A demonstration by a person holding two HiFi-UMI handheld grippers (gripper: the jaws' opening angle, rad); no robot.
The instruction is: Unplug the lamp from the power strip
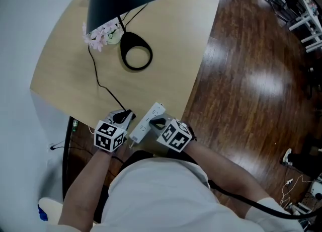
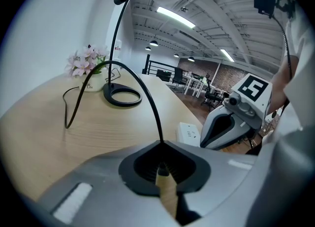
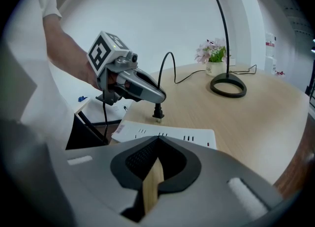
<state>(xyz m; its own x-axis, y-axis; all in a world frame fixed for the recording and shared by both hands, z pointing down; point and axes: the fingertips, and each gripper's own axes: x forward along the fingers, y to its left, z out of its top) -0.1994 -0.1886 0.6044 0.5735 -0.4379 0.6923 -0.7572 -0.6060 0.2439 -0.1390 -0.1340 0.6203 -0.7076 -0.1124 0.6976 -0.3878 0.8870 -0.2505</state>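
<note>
Plug (image 3: 158, 112) sits clenched in my left tool (image 2: 161, 166), prongs clear of the power strip (image 3: 170, 133); my right tool (image 3: 156, 158) is clenched empty.

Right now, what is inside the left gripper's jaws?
The lamp's black plug. The left gripper is shut on it, its prongs hang free of the white power strip, and its cord loops out. The pinched part is covered by the jaws.
</note>
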